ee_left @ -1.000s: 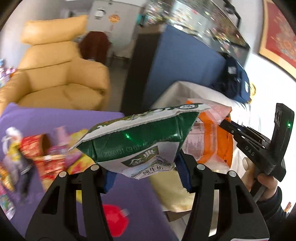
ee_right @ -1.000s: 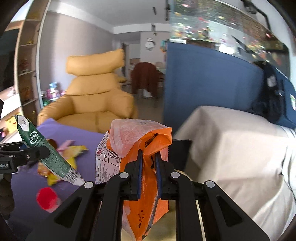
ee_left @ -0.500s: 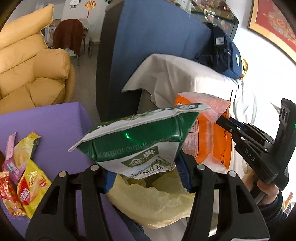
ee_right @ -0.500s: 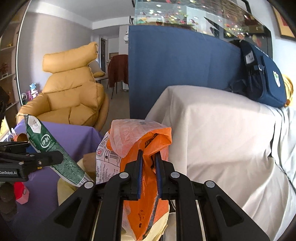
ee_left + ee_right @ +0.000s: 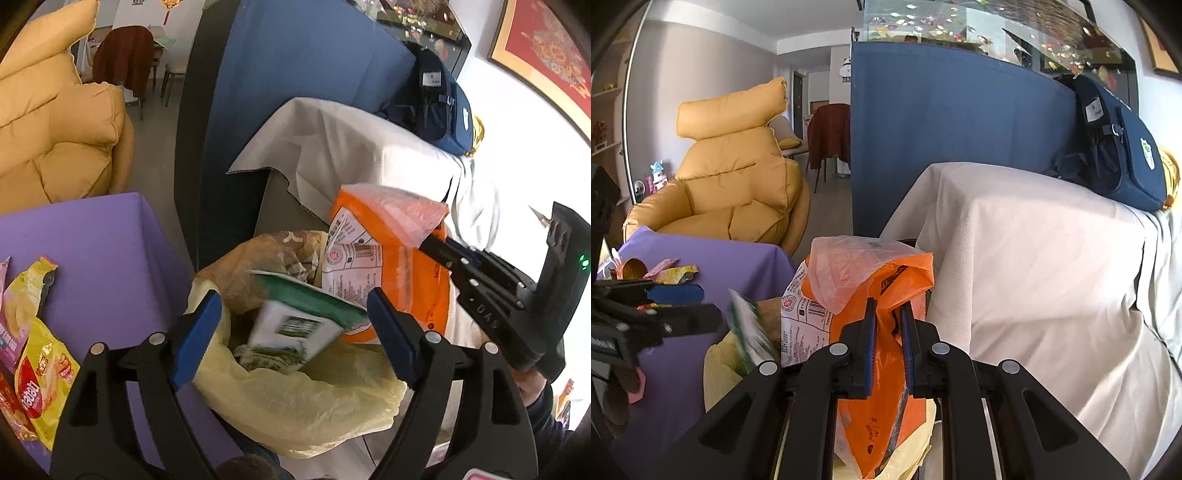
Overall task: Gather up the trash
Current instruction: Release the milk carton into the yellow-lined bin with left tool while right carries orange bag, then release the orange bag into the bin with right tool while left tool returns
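— Two sets of jaws in play; how do yours stand?

— My left gripper (image 5: 295,328) has its jaws spread wide with nothing between them. The green-and-white milk pouch (image 5: 299,325) sits tilted and blurred in the mouth of the yellow bin liner (image 5: 303,406), between my blue pads (image 5: 195,332) but touching neither that I can see.

— And the right?

— My right gripper (image 5: 888,347) has its jaws pressed nearly together on the orange snack bag (image 5: 871,295), pinching it partway down its side. That bag hangs upright just above the liner's rim, beside the pouch, its barcode panel facing left.

— What else is in the liner?

— A crumpled brown wrapper (image 5: 258,262) lies at the far side of the opening.

— And what lies on the counter?

— More wrappers: a yellow-and-red packet (image 5: 40,384) lies near the left edge of the purple counter (image 5: 99,251), well apart from the liner. A cardboard tube (image 5: 629,267) lies farther back.
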Tool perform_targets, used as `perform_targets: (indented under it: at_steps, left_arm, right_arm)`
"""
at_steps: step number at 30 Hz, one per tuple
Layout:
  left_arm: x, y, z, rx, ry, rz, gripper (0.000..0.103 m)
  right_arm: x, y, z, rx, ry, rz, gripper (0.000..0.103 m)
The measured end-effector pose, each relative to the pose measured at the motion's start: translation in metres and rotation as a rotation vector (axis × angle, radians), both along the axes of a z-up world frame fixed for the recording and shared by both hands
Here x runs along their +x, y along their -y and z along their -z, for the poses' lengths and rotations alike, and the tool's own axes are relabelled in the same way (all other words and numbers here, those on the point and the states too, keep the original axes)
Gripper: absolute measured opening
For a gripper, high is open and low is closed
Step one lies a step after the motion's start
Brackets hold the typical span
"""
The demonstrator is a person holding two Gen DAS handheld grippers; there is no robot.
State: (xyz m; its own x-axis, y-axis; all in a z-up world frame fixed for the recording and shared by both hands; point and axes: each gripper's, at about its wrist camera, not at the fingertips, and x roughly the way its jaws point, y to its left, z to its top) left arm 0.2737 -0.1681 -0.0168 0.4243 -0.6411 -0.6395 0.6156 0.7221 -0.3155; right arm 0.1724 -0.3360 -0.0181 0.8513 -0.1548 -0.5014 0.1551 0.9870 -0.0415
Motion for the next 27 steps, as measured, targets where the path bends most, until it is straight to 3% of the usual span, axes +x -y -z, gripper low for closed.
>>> perform_targets:
  at_steps: [7,14,19,24,27]
  left_arm:
    - [-0.001,-0.028,-0.014,-0.012,0.025,-0.073,0.079]
    - [-0.013,-0.081,-0.015,-0.006,0.03,-0.212,0.08]
    - [-0.026,-0.126,-0.011,-0.012,0.029,-0.294,0.08]
    - [-0.04,-0.166,-0.005,-0.012,0.039,-0.355,0.08]
    - [-0.047,-0.19,0.0,-0.02,0.028,-0.391,0.08]
  right_arm:
    - [0.005,-0.009,0.002,-0.007,-0.017,-0.013,0.013]
    - [0.031,-0.049,0.045,-0.036,-0.188,-0.118,0.014]
    - [0.046,-0.062,0.066,-0.003,-0.276,-0.154,0.014]
    - [0.041,-0.062,0.062,0.043,-0.256,-0.144,0.015]
    - [0.031,-0.06,0.046,0.05,-0.202,-0.14,0.03]
